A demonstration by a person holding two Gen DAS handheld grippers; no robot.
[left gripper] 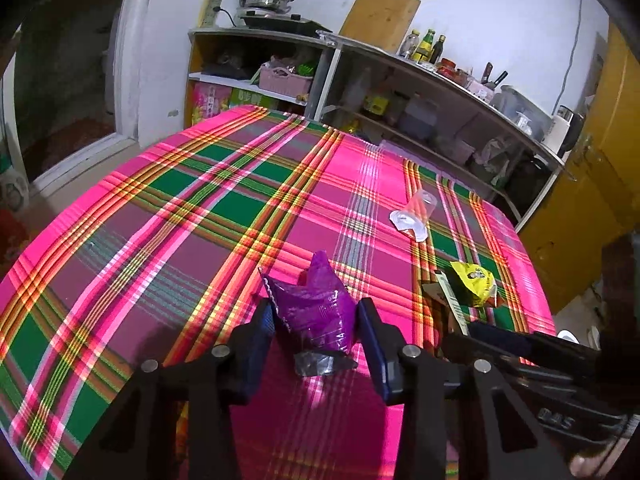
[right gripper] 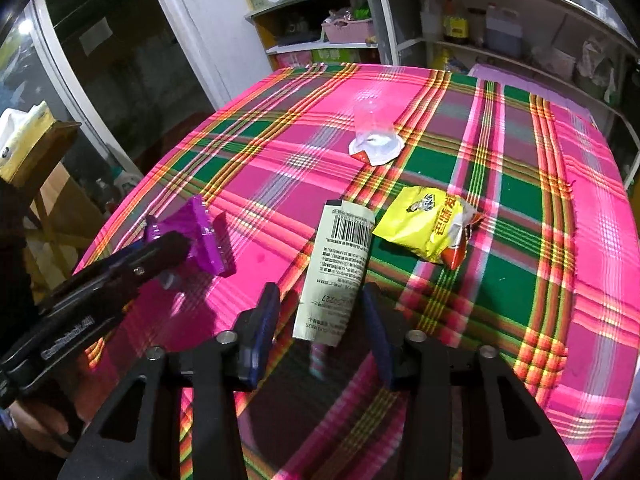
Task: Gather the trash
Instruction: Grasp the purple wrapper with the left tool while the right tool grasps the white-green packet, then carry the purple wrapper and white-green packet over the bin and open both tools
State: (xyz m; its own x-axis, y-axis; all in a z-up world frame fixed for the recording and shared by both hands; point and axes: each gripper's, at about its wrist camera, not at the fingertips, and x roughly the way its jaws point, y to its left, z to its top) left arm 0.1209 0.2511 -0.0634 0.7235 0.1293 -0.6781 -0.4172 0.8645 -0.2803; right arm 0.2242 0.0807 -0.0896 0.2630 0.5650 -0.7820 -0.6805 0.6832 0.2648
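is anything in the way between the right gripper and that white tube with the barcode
Nothing visible. The white tube lies flat on the plaid cloth, its near end already between the right gripper's open fingers. The yellow packet lies beside its far end, and the left gripper is off to the side at the purple wrapper.

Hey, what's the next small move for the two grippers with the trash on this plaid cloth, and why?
Probably close both. The left gripper straddles the crumpled purple plastic wrapper, its fingers at the sides without visibly squeezing it. The right gripper has the white barcoded tube between its fingers, with gaps showing on both sides.
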